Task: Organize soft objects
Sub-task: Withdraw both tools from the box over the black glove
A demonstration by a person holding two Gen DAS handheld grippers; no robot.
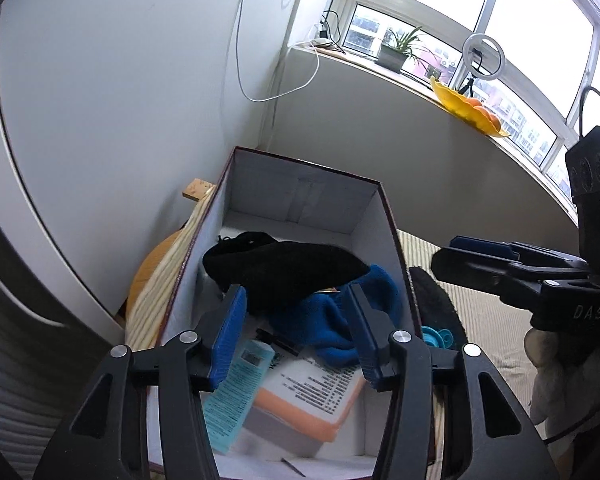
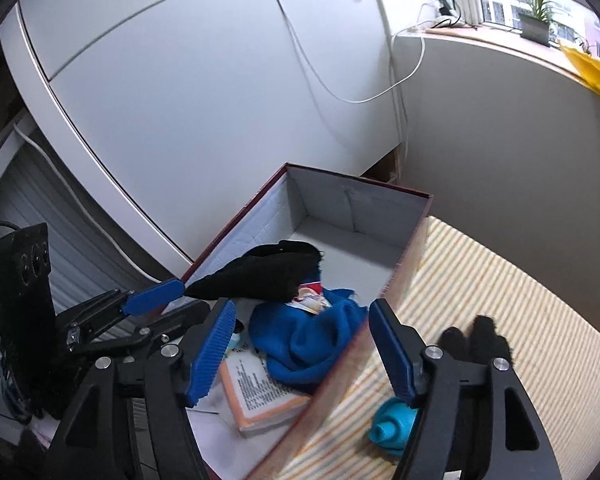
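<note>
While a black cloth (image 1: 284, 268) and blue cloth (image 1: 340, 320) already lie inside the box (image 1: 300, 184), both grippers, left (image 1: 296, 336) and right (image 2: 300, 348), hover above it with jaws apart and empty; another black cloth (image 2: 476, 340) waits just outside the box.

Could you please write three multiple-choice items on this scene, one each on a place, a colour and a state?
1. Where does the black fabric glove lie?
A. on the windowsill
B. inside the open cardboard box
C. on the floor

2. What colour is the knitted soft item beside it in the box?
A. blue
B. red
C. white

3. How does the left gripper stand?
A. shut on the glove
B. shut on a book
C. open, holding nothing

Key: 1 B, the glove rests between the box walls; 2 A, the knit is plainly blue; 3 C, the blue pads stand wide apart over the box.
</note>
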